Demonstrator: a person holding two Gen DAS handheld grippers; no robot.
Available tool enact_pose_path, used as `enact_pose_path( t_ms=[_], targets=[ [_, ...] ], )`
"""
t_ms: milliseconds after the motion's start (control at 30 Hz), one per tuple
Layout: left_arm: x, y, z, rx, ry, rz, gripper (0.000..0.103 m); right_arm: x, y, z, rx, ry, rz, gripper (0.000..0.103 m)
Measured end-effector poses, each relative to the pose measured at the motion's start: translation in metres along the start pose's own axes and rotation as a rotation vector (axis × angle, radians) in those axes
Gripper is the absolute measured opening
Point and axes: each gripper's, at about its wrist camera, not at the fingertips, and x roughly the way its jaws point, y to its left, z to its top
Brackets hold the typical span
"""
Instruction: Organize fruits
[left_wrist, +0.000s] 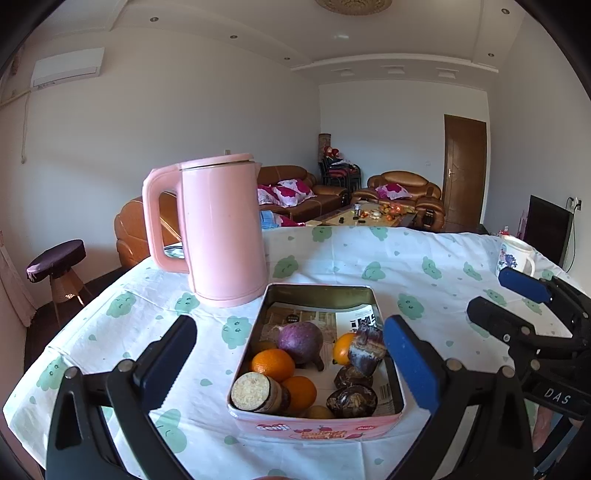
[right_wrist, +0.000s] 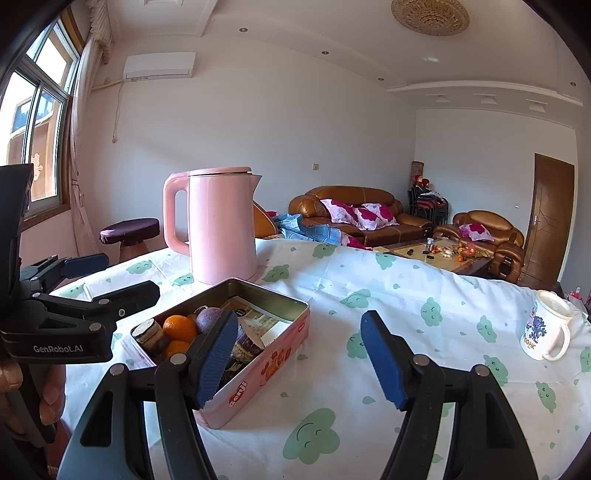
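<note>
The table (left_wrist: 369, 258), draped in a white cloth with green cloud faces, is seen carrying everything. A pink kettle (left_wrist: 221, 229) is stood at the far left, just behind the tin (left_wrist: 317, 424). That pink tin is placed near the front edge, and the fruits are gathered inside it: oranges (left_wrist: 273, 363), a purple round fruit (left_wrist: 301, 341), dark brown pieces (left_wrist: 351, 400) and a cut cane section (left_wrist: 258, 393). A white mug (right_wrist: 546, 332) is set well apart at the far right.

The left hand-held gripper (left_wrist: 288, 365) is held wide open, nothing between its pads, the tin framed between them. The right hand-held gripper (right_wrist: 299, 362) is likewise parted and empty, just right of the tin.

Risks are judged thus: the tin is light and near the edge, so a careless push could slide it; the round fruits could roll when nudged; the kettle could be clipped on a far reach.

Some fruit is hidden behind the right gripper's left finger, the tin's printed paper lining is hard to read, and the dark pieces cannot be identified surely.
</note>
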Motion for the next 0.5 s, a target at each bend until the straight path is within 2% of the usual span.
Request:
enact_pose_path(
  t_ms=[500],
  targets=[
    [-0.0006,-0.0062,-0.0007,0.03,-0.004,0.025,0.103,-0.0009,-0.0042,-0.0028,0.005,0.008,-0.002,0.07]
  ],
)
